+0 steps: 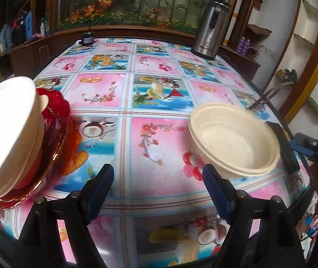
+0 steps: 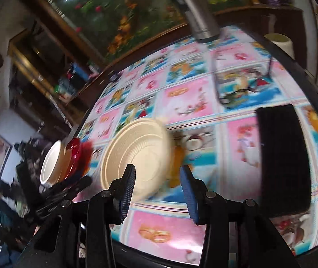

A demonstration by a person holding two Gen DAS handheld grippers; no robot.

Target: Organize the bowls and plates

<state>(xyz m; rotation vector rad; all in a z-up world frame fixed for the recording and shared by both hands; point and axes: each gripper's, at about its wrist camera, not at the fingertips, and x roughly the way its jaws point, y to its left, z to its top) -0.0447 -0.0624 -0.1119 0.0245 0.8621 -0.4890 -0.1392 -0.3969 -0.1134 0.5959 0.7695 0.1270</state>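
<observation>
Left wrist view: left claw [image 1: 159, 178] spread wide, grasping nothing. Cream bowl [image 1: 234, 138] sits on tabletop [image 1: 159, 93] right of centre, just beyond right pad. White bowl [image 1: 9, 131] stacked on red plates [image 1: 54, 111] at left edge, likely collection pile. Right wrist view: right claw [image 2: 157, 187] released, jaws apart, nothing between; cream bowl [image 2: 136, 154] just ahead, left of gap, apparently set down free.

My right claw [image 2: 157, 188] stands open, nothing between its pads. Just ahead of its left pad, a cream bowl [image 2: 136, 154] rests on the worktop [image 2: 188, 98]. A black flat object [image 2: 283, 158] lies right.
</observation>
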